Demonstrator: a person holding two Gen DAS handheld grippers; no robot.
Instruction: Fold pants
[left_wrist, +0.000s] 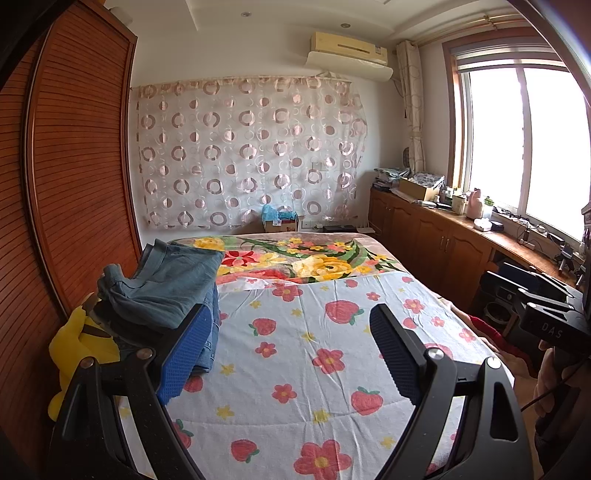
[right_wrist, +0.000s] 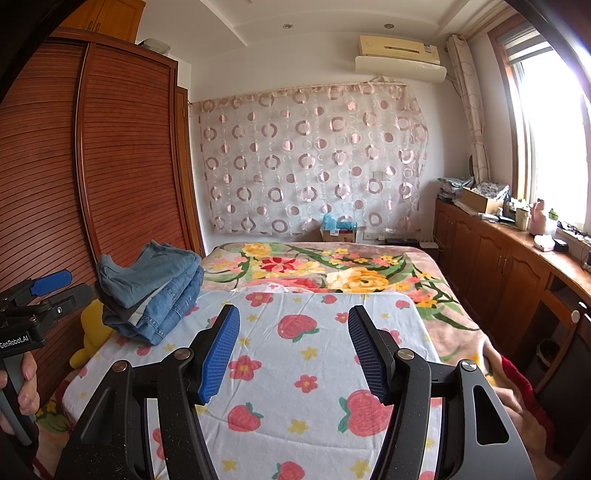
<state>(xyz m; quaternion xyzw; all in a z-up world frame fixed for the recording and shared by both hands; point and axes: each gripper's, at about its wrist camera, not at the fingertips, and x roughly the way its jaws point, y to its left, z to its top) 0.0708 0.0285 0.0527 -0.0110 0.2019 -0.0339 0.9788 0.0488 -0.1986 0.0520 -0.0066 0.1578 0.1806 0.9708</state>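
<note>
Two grippers up, both empty. We see the left gripper (left_wrist: 286, 343) with its jaws spread wide over the strawberry sheet (left_wrist: 314, 332), nothing between the pads. Right gripper (right_wrist: 291, 350) has its jaws parted too, a bit narrower, also holding nothing and hovering above the same sheet.

Progress: we judge the folding done, or between items. A stack of folded pants (right_wrist: 151, 291) sits at the left edge of the bed, just beside the wardrobe (right_wrist: 122, 147). No loose or unfolded pants lie on the sheet in front of us, so nothing obvious is left to fold in these views. Whether more garments wait out of frame, we cannot tell.

Look of the stack: several denim pieces, light blue to mid blue, layered flat on each other. Top piece is a paler, soft-looking blue, slightly rumpled, with one bunched end hanging toward the wardrobe side. Lower jeans show seams and hems at the near edge. The pile leans a little but stays together. In the left view the stack (left_wrist: 166, 284) is close to the left finger, partly behind it; we read no contact.

A yellow plush (right_wrist: 90, 332) sits wedged beside the stack, at the bed's left edge. The sheet covers the near part of the bed; a flowered blanket (right_wrist: 332, 269) covers the far part.
</note>
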